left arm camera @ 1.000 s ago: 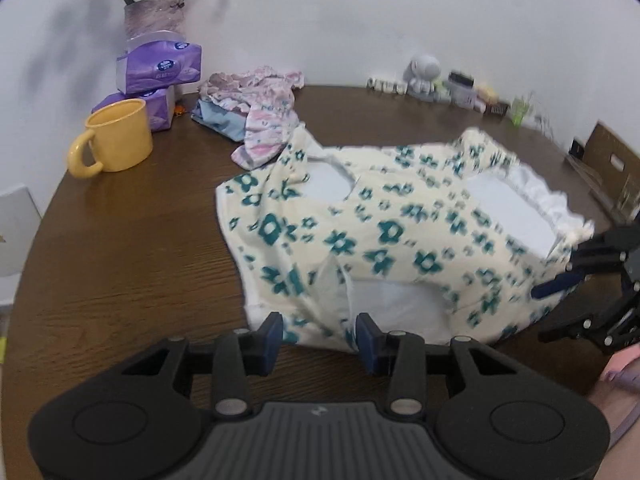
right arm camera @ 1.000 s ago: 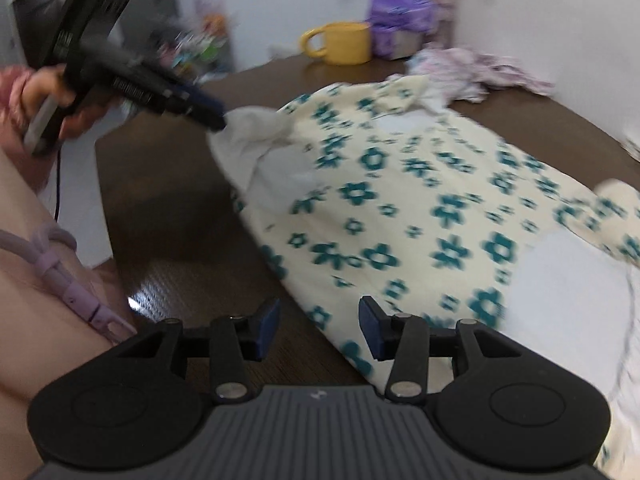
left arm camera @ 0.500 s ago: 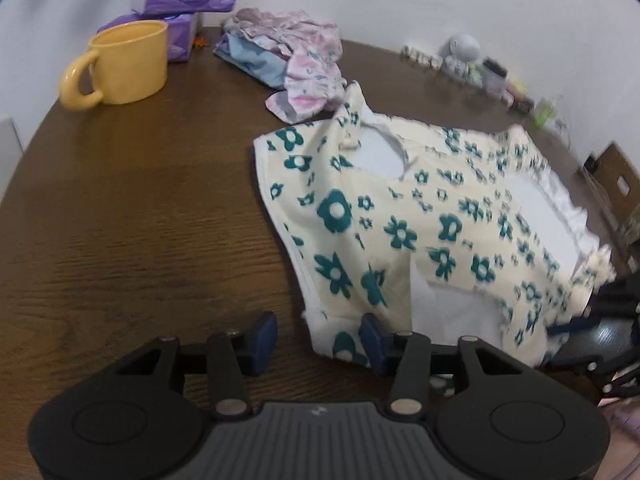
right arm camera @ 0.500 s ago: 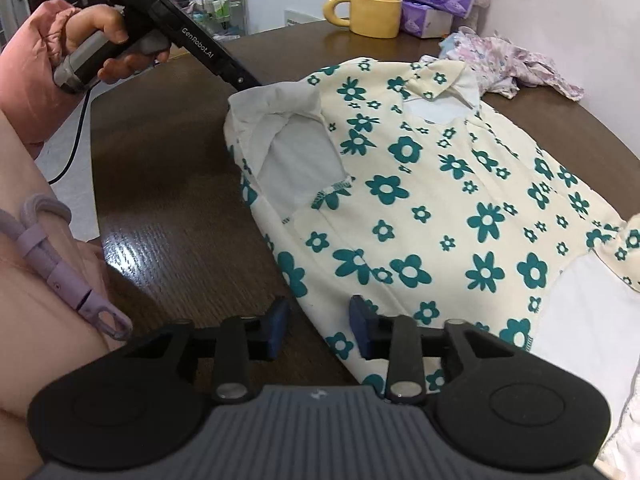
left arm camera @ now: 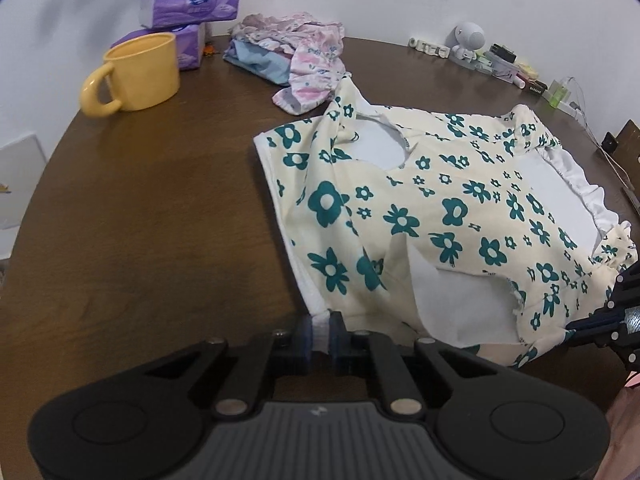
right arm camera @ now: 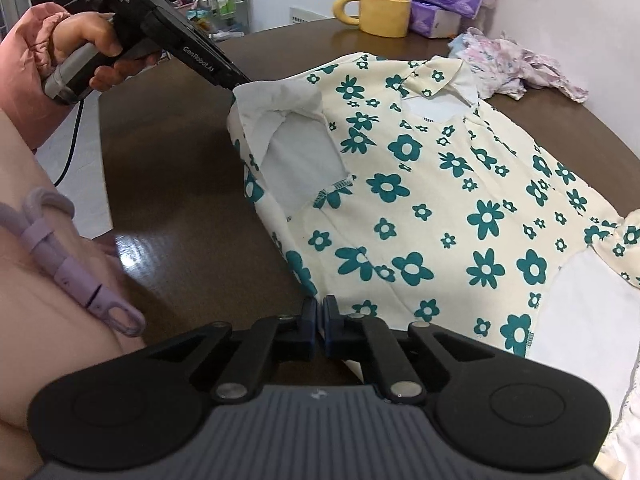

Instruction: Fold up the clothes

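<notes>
Flowered shirt (left arm camera: 440, 216) lies spread, face up, across the right half of the round wooden tabletop (left arm camera: 140, 220), reaching its near edge. Left gripper (left arm camera: 320, 330) has just closed and pinches a white sleeve corner. Right gripper (right arm camera: 319, 320) has just closed at the shirt's near edge, apparently on fabric, though its grip is hard to see. Folding has barely begun: no fold is made yet.

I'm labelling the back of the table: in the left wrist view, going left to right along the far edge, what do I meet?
Yellow mug → purple tissue packs → pile of pink and blue clothes → small white round figure → row of small items by the wall.
</notes>
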`<state>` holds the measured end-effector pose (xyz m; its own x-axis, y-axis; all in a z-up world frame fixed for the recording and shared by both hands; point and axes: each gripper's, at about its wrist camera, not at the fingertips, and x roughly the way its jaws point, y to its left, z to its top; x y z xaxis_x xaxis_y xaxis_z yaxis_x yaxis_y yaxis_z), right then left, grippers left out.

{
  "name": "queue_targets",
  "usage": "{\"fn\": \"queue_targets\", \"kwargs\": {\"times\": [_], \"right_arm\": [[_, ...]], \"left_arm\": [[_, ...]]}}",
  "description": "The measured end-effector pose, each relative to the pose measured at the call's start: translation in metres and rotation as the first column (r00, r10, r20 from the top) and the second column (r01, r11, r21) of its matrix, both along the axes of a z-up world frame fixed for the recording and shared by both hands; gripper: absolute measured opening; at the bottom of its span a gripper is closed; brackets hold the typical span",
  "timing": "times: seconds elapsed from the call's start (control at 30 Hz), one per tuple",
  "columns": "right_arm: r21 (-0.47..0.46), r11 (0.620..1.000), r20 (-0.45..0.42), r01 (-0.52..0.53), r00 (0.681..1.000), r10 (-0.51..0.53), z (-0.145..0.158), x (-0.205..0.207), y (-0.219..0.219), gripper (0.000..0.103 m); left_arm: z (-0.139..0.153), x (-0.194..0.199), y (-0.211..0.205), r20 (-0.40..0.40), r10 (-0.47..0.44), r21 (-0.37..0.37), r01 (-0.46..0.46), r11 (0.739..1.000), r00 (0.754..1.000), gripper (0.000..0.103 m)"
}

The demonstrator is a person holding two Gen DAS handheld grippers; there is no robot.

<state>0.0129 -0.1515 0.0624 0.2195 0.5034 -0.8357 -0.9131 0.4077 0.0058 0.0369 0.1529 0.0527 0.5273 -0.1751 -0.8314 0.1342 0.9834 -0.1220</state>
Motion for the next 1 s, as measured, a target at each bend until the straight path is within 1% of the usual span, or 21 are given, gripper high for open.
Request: {"fn": "queue_targets", "kwargs": {"times": [0.1, 0.17, 0.23, 0.27, 0.3, 0.33, 0.37, 0.4, 0.43, 0.47, 0.5, 0.53, 0.57, 0.63, 0.7, 0.73, 0.77, 0.83, 0.9, 0.93, 1.0], "right_arm": [[0.015, 1.0, -0.016, -0.005, 1.0, 0.005, 0.0, -0.001, -0.003, 0.004], [0.057, 0.998, -0.048, 0.024, 0.999, -0.021, 0.003, 0.004, -0.009, 0.006], [0.101, 0.993, -0.081, 0.056, 0.996, -0.047, 0.006, 0.01, -0.015, 0.015], [0.145, 0.985, -0.095, 0.09, 0.993, -0.077, 0.011, 0.014, -0.024, 0.02], [0.189, 0.973, -0.087, 0.133, 0.989, -0.119, 0.017, 0.015, -0.035, 0.037], [0.233, 0.957, -0.082, 0.175, 0.984, -0.16, 0.022, 0.017, -0.047, 0.051], [0.276, 0.937, -0.078, 0.216, 0.976, -0.202, 0.028, 0.019, -0.058, 0.055], [0.316, 0.914, -0.075, 0.255, 0.967, -0.244, 0.033, 0.021, -0.07, 0.058], [0.333, 0.895, -0.071, 0.297, 0.954, -0.29, 0.036, 0.02, -0.081, 0.066], [0.35, 0.874, -0.067, 0.338, 0.939, -0.336, 0.038, 0.019, -0.092, 0.072], [0.362, 0.852, -0.061, 0.378, 0.922, -0.383, 0.041, 0.017, -0.103, 0.082], [0.348, 0.836, -0.033, 0.424, 0.897, -0.441, 0.042, 0.014, -0.109, 0.088], [0.336, 0.816, -0.005, 0.47, 0.868, -0.497, 0.043, 0.011, -0.115, 0.09], [0.316, 0.77, 0.054, 0.555, 0.799, -0.598, 0.045, 0.004, -0.126, 0.103], [0.32, 0.728, 0.087, 0.607, 0.746, -0.66, 0.043, -0.004, -0.136, 0.103], [0.322, 0.704, 0.08, 0.633, 0.723, -0.686, 0.04, -0.007, -0.14, 0.103], [0.321, 0.679, 0.062, 0.66, 0.701, -0.711, 0.035, -0.007, -0.146, 0.103], [0.304, 0.638, 0.014, 0.707, 0.667, -0.745, 0.023, -0.006, -0.151, 0.103], [0.277, 0.605, -0.008, 0.746, 0.631, -0.775, 0.014, -0.008, -0.15, 0.103], [0.277, 0.6, -0.008, 0.751, 0.626, -0.78, 0.01, -0.012, -0.15, 0.103], [0.277, 0.589, -0.009, 0.759, 0.615, -0.788, 0.004, -0.018, -0.149, 0.103]], "left_arm": [[0.002, -0.008, 0.001, -0.001, 0.019, 0.001, -0.019, 1.0, 1.0, 0.008], [0.006, -0.011, 0.004, 0.018, 0.049, -0.015, -0.048, 0.999, 0.999, 0.012], [0.012, -0.015, 0.007, 0.054, 0.094, -0.045, -0.092, 0.995, 0.994, 0.023], [0.018, -0.02, 0.008, 0.096, 0.128, -0.06, -0.122, 0.991, 0.987, 0.029], [0.024, -0.026, 0.009, 0.139, 0.161, -0.075, -0.152, 0.985, 0.977, 0.043], [0.03, -0.036, 0.009, 0.196, 0.2, -0.105, -0.182, 0.978, 0.96, 0.061], [0.033, -0.046, 0.008, 0.238, 0.231, -0.139, -0.202, 0.969, 0.943, 0.069], [0.036, -0.055, 0.007, 0.278, 0.262, -0.174, -0.22, 0.96, 0.924, 0.081], [0.035, -0.063, 0.003, 0.295, 0.278, -0.199, -0.225, 0.954, 0.914, 0.087], [0.035, -0.07, 0.0, 0.311, 0.293, -0.224, -0.23, 0.947, 0.904, 0.089], [0.034, -0.074, -0.005, 0.309, 0.306, -0.225, -0.244, 0.943, 0.9, 0.091], [0.034, -0.078, -0.01, 0.308, 0.32, -0.226, -0.258, 0.939, 0.896, 0.094], [0.033, -0.081, -0.015, 0.306, 0.334, -0.226, -0.273, 0.935, 0.892, 0.096], [0.03, -0.087, -0.025, 0.29, 0.391, -0.232, -0.332, 0.914, 0.874, 0.098], [0.027, -0.089, -0.033, 0.264, 0.411, -0.229, -0.357, 0.906, 0.873, 0.099], [0.024, -0.091, -0.039, 0.258, 0.404, -0.221, -0.353, 0.909, 0.877, 0.099], [0.022, -0.09, -0.044, 0.256, 0.395, -0.213, -0.347, 0.913, 0.882, 0.099], [0.019, -0.09, -0.05, 0.231, 0.403, -0.199, -0.362, 0.911, 0.886, 0.099], [0.016, -0.09, -0.061, 0.214, 0.373, -0.182, -0.338, 0.923, 0.903, 0.099], [0.015, -0.091, -0.066, 0.205, 0.357, -0.173, -0.325, 0.93, 0.911, 0.099], [0.014, -0.089, -0.082, 0.2, 0.287, -0.133, -0.264, 0.955, 0.937, 0.099]]}}
